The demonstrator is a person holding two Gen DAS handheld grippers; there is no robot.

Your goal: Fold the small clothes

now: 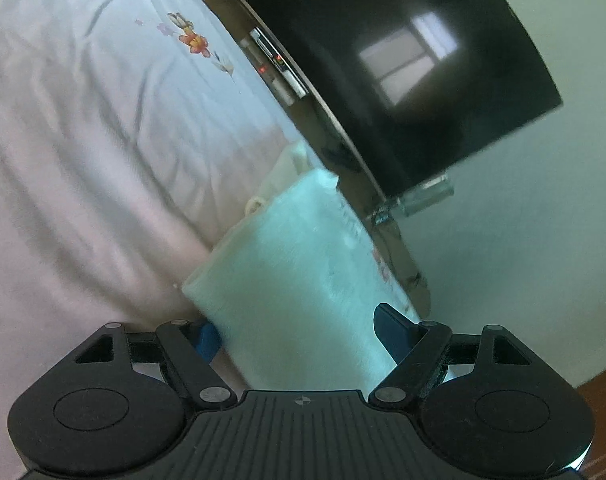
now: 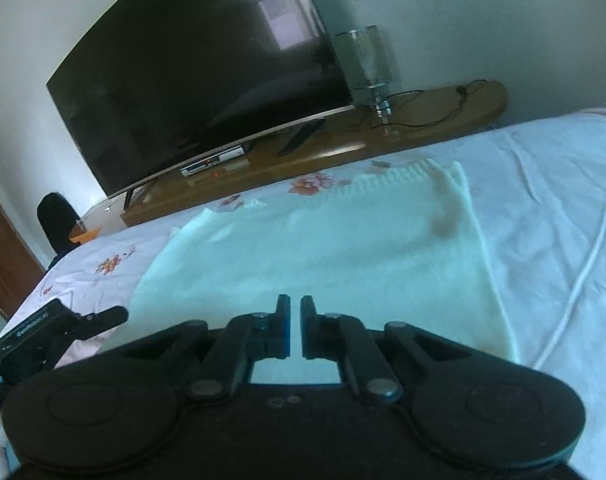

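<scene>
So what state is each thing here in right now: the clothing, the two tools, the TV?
Pale knit garment: lying flat on the bed, not held.
Left gripper: jaws open, the garment's edge between them.
Right gripper: jaws shut, nothing in them, above the garment.
TV: screen dark, reflecting a window.
Bedsheet: spread out, lightly creased.
White cord: loose on the sheet.

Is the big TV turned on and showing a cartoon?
No, the TV screen is dark and only reflects a bright window, as it stands on the wooden stand behind the bed.
</scene>
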